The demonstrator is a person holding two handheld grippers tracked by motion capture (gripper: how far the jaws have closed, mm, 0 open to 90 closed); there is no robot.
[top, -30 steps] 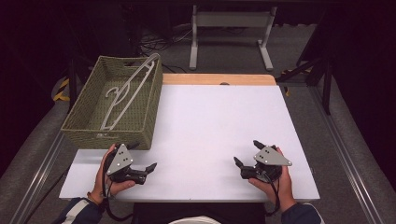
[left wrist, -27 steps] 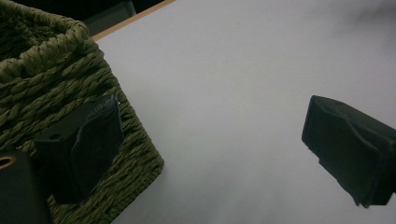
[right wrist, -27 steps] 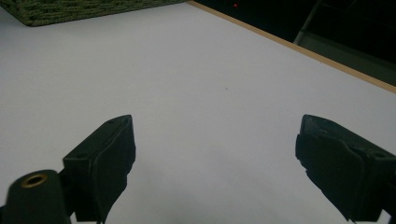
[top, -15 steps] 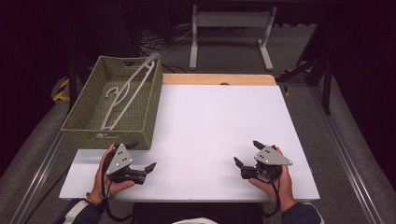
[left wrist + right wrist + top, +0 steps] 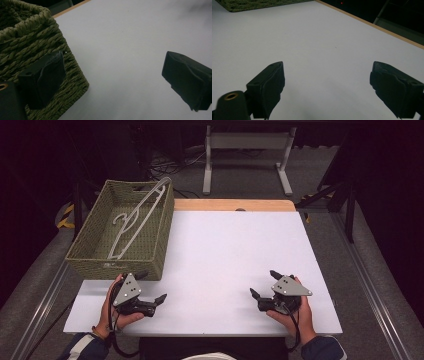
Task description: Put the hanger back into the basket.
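I am holding both grippers low over the near edge of the table, and nothing is being carried: the left gripper is sitting at the near left corner with its jaws spread wide, and the right gripper is resting near the near right corner, also spread and empty. The nearest thing is the hanger, which is lying slanted inside the woven basket at the left edge of the table, with its far end leaning up over the far rim of the basket. In the left gripper view the basket wall is standing just beside one jaw, so I am judging that the left gripper should rise first, clear the rim, and come down on the thin bar from above, not scrape the wall. The white middle of the table is giving free room for moving; the right edge is close to the right gripper.
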